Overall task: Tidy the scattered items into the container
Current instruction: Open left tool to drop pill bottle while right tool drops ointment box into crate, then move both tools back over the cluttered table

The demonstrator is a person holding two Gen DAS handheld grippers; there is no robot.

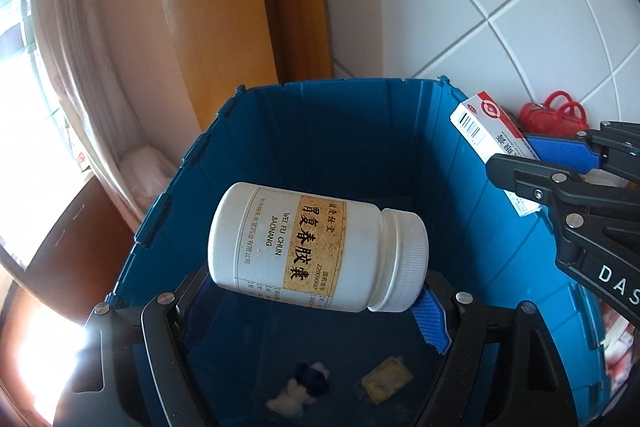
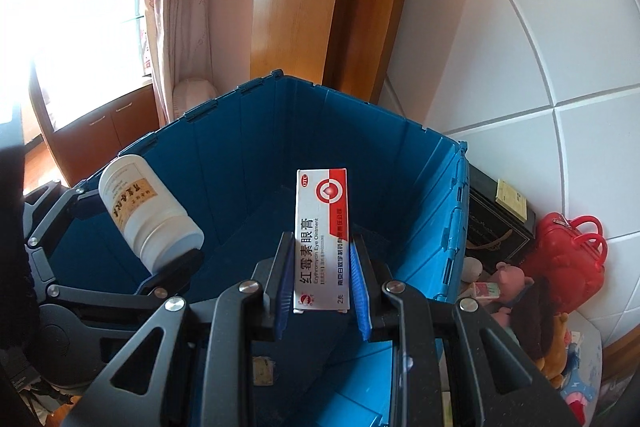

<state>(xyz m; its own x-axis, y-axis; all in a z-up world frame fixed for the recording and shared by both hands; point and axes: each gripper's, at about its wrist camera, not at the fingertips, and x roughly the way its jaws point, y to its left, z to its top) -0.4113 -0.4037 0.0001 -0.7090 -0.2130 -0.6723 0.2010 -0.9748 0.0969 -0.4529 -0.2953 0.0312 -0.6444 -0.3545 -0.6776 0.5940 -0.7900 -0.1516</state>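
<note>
A blue plastic crate stands open below both grippers; it also shows in the right wrist view. My left gripper is shut on a white medicine bottle with a tan label, held on its side above the crate's inside. The bottle also shows in the right wrist view. My right gripper is shut on a white and red ointment box, held upright over the crate. The box shows at the crate's right rim in the left wrist view.
On the crate floor lie white cotton balls and a small yellow sachet. Right of the crate are a red toy bag, a black box and soft toys. A white tiled wall and wooden frame stand behind.
</note>
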